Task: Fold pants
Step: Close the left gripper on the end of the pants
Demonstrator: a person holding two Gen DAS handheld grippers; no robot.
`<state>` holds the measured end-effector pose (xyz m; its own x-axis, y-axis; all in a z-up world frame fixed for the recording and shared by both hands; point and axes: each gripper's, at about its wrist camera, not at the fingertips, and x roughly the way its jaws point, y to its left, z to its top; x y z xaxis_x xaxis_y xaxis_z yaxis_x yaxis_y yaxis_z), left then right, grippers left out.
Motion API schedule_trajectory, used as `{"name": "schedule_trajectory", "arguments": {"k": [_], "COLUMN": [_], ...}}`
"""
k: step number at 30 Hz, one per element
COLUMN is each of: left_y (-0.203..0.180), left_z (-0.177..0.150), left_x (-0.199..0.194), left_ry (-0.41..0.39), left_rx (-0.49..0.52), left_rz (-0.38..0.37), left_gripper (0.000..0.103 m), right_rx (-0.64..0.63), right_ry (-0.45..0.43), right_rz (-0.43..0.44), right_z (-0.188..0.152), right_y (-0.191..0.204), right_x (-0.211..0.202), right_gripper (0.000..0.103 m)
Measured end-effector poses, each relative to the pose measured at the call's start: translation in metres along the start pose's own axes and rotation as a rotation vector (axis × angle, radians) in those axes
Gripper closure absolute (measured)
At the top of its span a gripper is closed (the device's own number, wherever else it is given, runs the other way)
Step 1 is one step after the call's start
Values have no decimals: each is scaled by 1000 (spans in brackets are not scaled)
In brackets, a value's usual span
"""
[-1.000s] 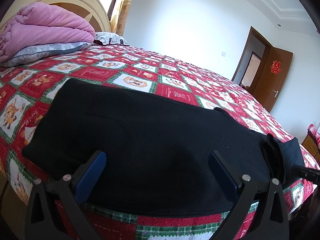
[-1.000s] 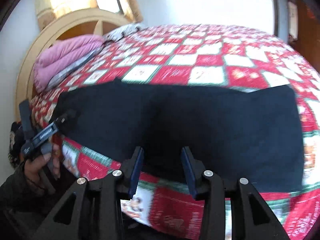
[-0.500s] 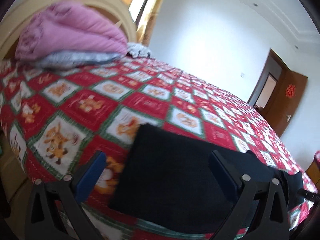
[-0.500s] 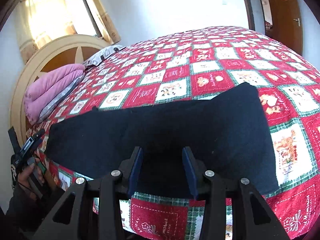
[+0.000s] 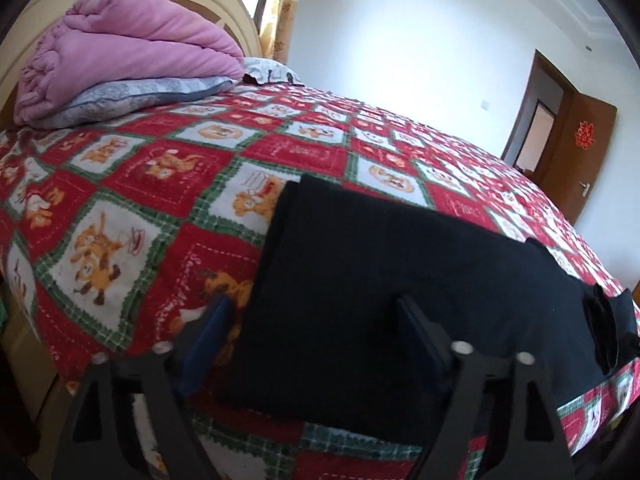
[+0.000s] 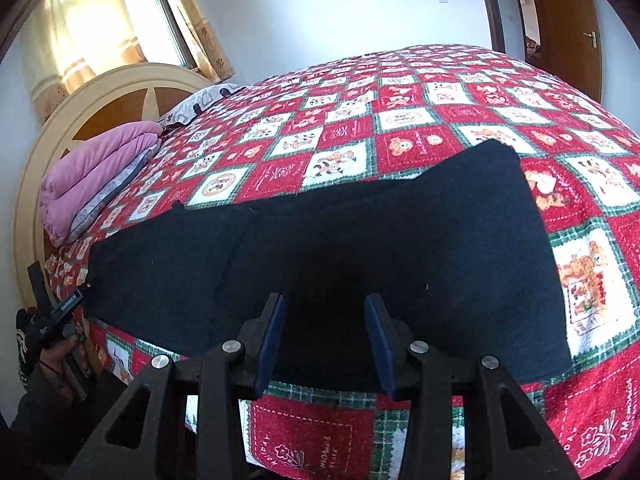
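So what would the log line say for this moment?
pants: flat on bed | left gripper: open, at pants' end | right gripper: open, at near edge | nothing held

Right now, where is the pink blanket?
The pink blanket sits upper left in both views, on a grey pillow against the headboard, well away from the black pants.

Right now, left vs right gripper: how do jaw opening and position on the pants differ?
The left gripper is spread wide, straddling one end edge of the black pants. The right gripper is open narrower, over the pants' near edge mid-length. Both are open, gripping nothing, with blue pads.
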<state>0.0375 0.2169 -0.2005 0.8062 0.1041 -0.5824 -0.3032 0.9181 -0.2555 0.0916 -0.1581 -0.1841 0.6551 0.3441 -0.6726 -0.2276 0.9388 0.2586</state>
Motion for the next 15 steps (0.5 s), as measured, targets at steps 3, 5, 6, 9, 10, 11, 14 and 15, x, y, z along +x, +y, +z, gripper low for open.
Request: {"name": "schedule_trajectory", "arguments": {"k": [3, 5, 6, 9, 10, 11, 14, 15], "left_y": [-4, -12, -15, -12, -11, -8, -9, -12], "left_z": [6, 7, 8, 14, 17, 21, 30, 33], "left_x": [-5, -3, -5, -16, -17, -24, -37, -39], "left_ry": [11, 23, 24, 13, 6, -11, -49, -57], "left_rx": [1, 15, 23, -42, -63, -91, -150, -163], "left_rz": [-48, -37, -34, -64, -80, -112, -207, -233], "left_gripper": [63, 69, 70, 70, 70, 70, 70, 70], "right_rx": [-1, 1, 3, 20, 27, 32, 45, 47], "right_ry": [-12, -27, -31, -46, -53, -57, -66, -63], "right_rz": [2, 3, 2, -3, -4, -6, -13, -15], "right_z": [0, 1, 1, 2, 3, 4, 6, 7], "right_y": [0, 0, 0, -4, -6, -6, -9, -9], "right_x": [-1, -4, -4, -8, -9, -10, -13, -13], "right_gripper": [60, 60, 60, 60, 60, 60, 60, 60]}}
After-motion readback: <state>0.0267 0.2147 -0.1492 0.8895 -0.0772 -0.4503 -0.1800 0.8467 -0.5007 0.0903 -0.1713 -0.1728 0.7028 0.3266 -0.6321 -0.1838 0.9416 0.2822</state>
